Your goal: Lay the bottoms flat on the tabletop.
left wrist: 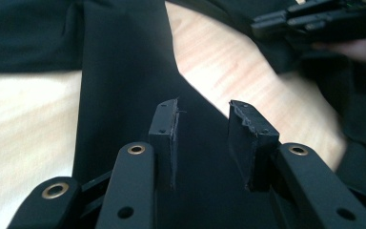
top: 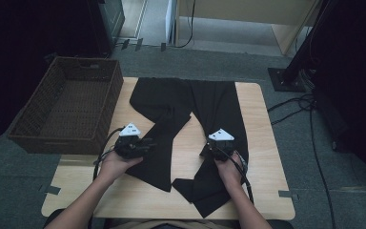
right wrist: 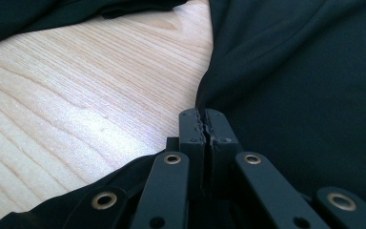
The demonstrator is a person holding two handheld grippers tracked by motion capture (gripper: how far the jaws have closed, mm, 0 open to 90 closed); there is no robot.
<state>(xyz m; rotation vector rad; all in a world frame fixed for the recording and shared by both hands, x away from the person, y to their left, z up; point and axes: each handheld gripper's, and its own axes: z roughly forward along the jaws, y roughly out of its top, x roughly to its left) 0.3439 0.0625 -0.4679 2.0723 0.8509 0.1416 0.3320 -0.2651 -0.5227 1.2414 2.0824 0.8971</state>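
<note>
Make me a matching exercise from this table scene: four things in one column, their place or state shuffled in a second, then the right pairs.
Things:
1. left tongs
2. right tongs
3. wicker basket
4. black trousers

Place or state:
A. spread flat on the wooden table
B. jaws parted above black cloth
C. at the table's left edge, nothing inside
D. jaws shut at the edge of a trouser leg

Pairs: 1-B, 2-D, 3-C, 4-A

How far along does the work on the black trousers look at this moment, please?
Done: the black trousers lie spread on the table. In hand: the right gripper pinches one leg's edge; the left gripper hangs open over the other. Left: folding, perhaps into the wicker basket, which holds nothing.
</note>
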